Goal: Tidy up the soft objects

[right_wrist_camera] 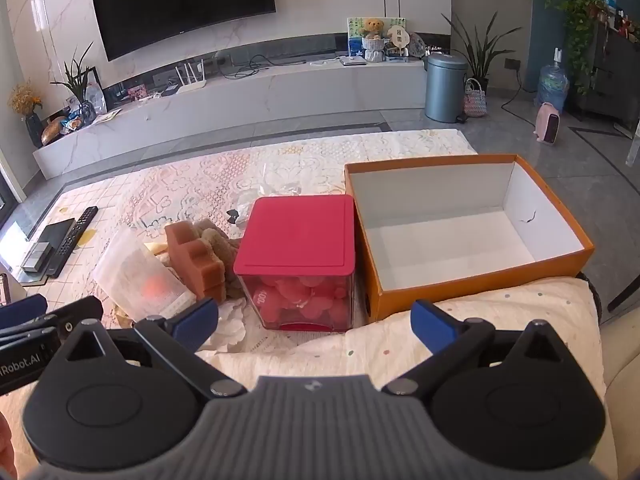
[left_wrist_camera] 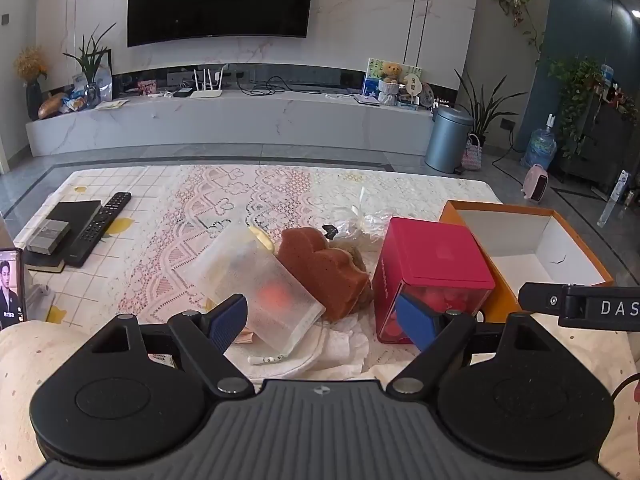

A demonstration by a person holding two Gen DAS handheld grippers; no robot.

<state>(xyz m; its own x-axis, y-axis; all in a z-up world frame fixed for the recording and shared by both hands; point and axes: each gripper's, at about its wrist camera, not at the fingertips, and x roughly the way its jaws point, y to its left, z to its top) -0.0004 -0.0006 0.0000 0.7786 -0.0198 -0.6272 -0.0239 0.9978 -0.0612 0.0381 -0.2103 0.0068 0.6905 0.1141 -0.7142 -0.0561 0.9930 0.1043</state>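
red lid (right_wrist_camera: 298,236), orange box (right_wrist_camera: 472,280), brown sponge (left_wrist_camera: 320,268)

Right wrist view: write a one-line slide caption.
Open right gripper faces a red-lidded clear box, brown sponge to its left, empty orange cardboard box to its right.

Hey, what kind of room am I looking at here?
Most likely a home living room: a large wall-mounted TV above a long marble media console, and a remote control on the lace-covered table.
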